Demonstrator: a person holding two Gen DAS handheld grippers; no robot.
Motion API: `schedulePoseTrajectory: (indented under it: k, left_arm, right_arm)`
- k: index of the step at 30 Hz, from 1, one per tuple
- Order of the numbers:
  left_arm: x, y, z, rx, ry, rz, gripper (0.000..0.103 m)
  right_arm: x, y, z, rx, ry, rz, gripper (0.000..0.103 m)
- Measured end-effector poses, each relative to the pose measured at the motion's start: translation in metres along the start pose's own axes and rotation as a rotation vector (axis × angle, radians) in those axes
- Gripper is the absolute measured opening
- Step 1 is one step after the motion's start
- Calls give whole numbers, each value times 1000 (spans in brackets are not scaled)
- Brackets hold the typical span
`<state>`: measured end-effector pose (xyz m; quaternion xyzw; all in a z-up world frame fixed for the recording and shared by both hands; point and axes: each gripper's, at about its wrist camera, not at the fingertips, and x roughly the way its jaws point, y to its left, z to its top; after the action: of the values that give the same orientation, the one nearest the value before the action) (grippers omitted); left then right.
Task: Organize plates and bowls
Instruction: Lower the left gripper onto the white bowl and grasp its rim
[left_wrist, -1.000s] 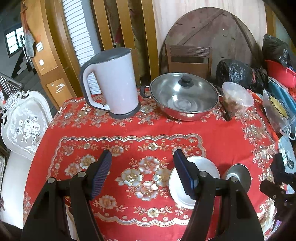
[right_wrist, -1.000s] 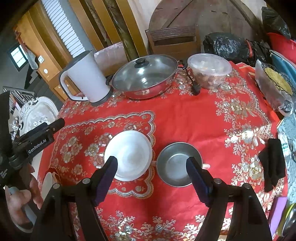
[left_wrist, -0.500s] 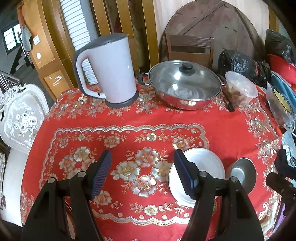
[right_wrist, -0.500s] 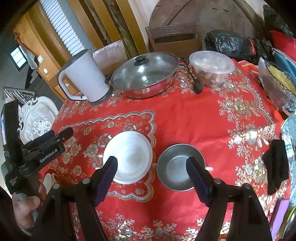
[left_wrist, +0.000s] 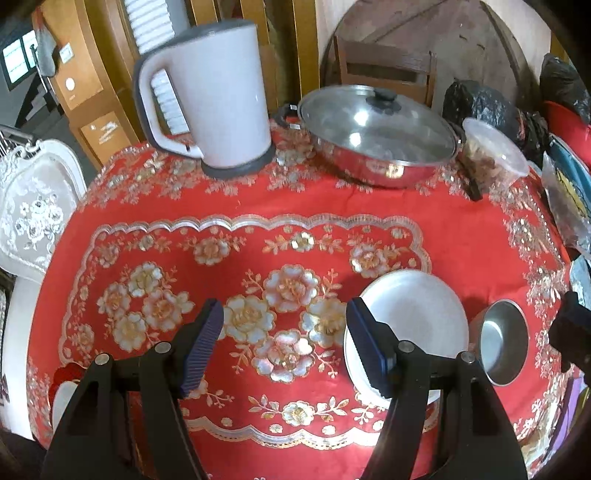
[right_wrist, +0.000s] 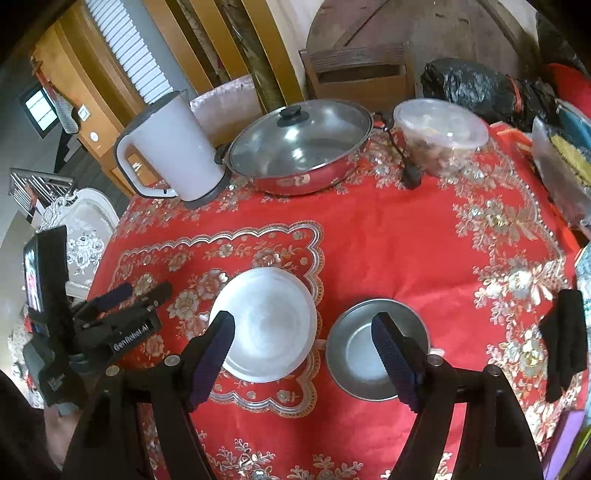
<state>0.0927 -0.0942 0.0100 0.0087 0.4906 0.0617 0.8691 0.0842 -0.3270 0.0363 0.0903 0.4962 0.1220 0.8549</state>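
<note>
The counter (right_wrist: 406, 240) carries one white plate (right_wrist: 267, 325), one steel bowl (right_wrist: 360, 350), one white kettle (right_wrist: 173, 147), one lidded steel pan (right_wrist: 299, 144), one clear plastic tub (right_wrist: 439, 133) and one black cloth (right_wrist: 565, 343). Two claws show, one left (left_wrist: 286, 345), one right (right_wrist: 303, 360).

Plate (right_wrist: 267, 325) left of bowl (right_wrist: 364, 350), kettle (right_wrist: 173, 147) & pan (right_wrist: 299, 147) behind.

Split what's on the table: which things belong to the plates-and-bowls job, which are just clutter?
For the job:
white plate
metal bowl, right of the plate
left tongs and right tongs, both open, holding nothing

Just lying about:
kettle
lidded pan
plastic tub
black bags
black cloth
</note>
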Motion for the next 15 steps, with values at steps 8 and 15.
schedulePoseTrajectory:
  k: [8,15]
  left_arm:
    - [16,-10,-8,13,36,-4,68]
    - [19,-14,-9,16,45,-17,69]
  right_arm:
    - [19,-3,3,7,26,7,78]
    - [35,1,8,-54,29,1,78]
